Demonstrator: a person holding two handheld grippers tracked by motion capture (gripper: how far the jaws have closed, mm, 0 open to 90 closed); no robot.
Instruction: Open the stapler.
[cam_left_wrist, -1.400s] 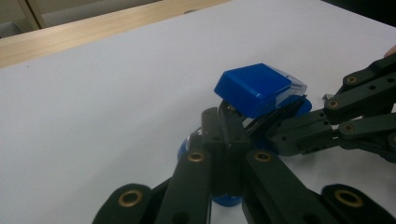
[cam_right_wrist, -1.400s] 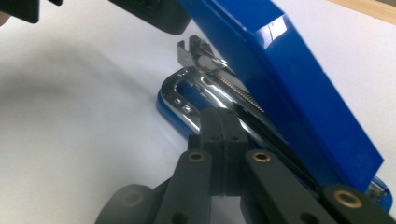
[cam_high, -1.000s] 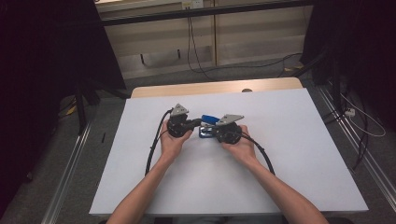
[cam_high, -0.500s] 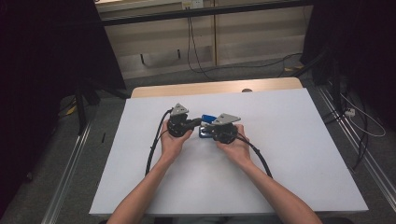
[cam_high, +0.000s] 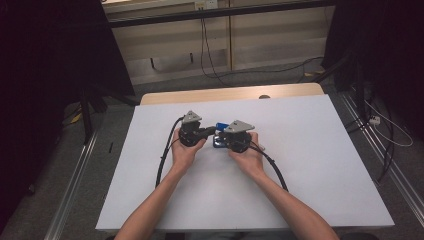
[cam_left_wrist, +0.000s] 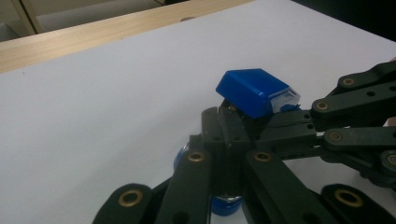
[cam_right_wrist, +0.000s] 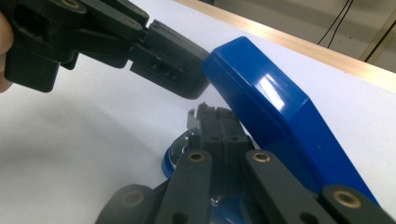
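White table (cam_high: 320, 165), wood edge (cam_high: 230, 94), floor cables (cam_high: 210, 55)

No legible text or labels anywhere.

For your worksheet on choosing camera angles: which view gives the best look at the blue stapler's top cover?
The right gripper view: the blue cover runs large and glossy across it, lifted at an angle. The left gripper view shows its front end, smaller. The high view gives a small blue patch between the two grippers.

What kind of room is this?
Probably a lab or workshop set up for recording. A white table stands between dark curtains, cables trail over the floor, and a person holds two grippers over a blue stapler.
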